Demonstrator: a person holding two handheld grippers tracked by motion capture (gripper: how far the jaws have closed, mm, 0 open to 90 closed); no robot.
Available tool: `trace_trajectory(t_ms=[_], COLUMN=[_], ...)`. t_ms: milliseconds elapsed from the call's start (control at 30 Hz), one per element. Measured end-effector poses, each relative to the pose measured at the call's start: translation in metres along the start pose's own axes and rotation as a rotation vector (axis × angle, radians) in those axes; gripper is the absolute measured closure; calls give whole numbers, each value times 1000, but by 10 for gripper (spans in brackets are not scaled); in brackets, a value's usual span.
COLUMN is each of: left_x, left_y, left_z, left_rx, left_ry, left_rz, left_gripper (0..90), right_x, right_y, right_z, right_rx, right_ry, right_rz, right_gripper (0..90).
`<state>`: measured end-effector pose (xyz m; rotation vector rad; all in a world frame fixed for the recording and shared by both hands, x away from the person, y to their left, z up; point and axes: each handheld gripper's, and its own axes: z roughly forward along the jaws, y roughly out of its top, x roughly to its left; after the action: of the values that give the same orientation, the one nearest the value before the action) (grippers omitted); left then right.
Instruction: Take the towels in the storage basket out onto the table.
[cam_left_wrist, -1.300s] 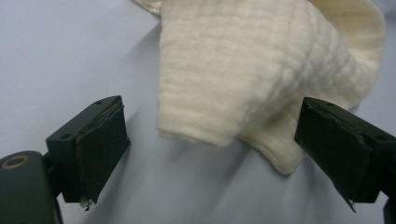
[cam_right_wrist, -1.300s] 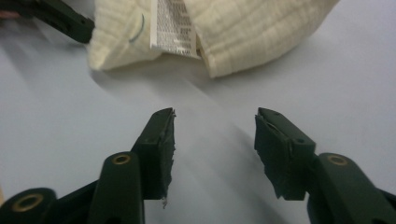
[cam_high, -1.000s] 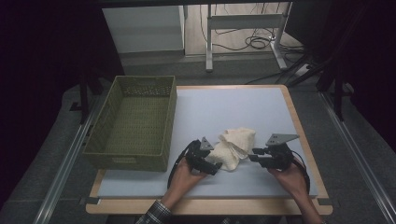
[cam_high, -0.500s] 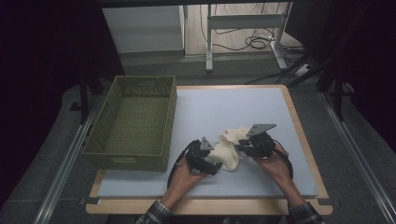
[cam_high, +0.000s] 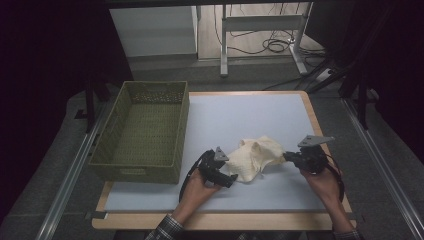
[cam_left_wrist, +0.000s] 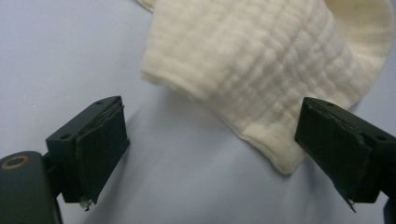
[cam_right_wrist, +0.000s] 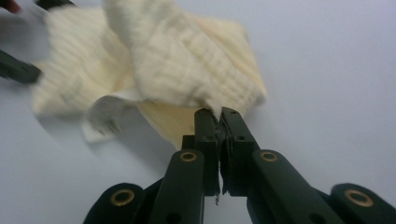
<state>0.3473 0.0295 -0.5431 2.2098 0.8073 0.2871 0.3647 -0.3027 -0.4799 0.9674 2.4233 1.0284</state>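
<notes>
A cream cloth (cam_high: 256, 158) lies on the pale-blue worktop (cam_high: 240, 115); the right gripper (cam_high: 287, 158) has its fingers clamped on the cloth, the left gripper (cam_high: 234, 178) has its fingers apart.

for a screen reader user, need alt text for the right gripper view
The right gripper, two black jaws closed together, pinches an edge of a crumpled cream waffle-weave cloth lying on a pale blue-grey table surface. The cloth rises in a fold just beyond the jaws.
</notes>
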Motion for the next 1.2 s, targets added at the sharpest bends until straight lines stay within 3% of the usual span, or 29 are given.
trace_trajectory(t_ms=[100, 233, 533, 667, 767, 900, 1033, 1100, 1200], left_x=[0, 1, -2, -6, -10, -15, -19, -24, -27], left_y=[0, 0, -1, -7, -10, -9, -7, -7, -7], left_z=[0, 0, -3, -10, -13, -14, -11, -10, -11], left_rx=[1, 4, -2, -18, -21, -36, -32, -27, -27], left_ry=[-2, -5, 8, -23, -47, -55, -57, -21, -40], left_rz=[-1, 0, 3, -15, -11, -3, 6, 39, 57], left_gripper=[91, 90, 88, 149, 192, 239, 312, 345, 459], right_x=[-12, -14, 1, 11, 17, 18, 8, 2, -5], right_y=[-22, -41, -48, -45, -41, -39, -44, -50, -61], right_z=[0, -5, -41, -51, -48, -37, -35, -36, -33], right_rx=[30, 42, 20, -1, -1, 30, 37, 50, 67], right_ry=[1, 28, 60, 84, 100, 62, 11, -21, -32], right_rz=[58, 99, 96, 82, 62, 25, 43, 55, 87], right_gripper=[830, 761, 631, 580, 548, 532, 525, 512, 511])
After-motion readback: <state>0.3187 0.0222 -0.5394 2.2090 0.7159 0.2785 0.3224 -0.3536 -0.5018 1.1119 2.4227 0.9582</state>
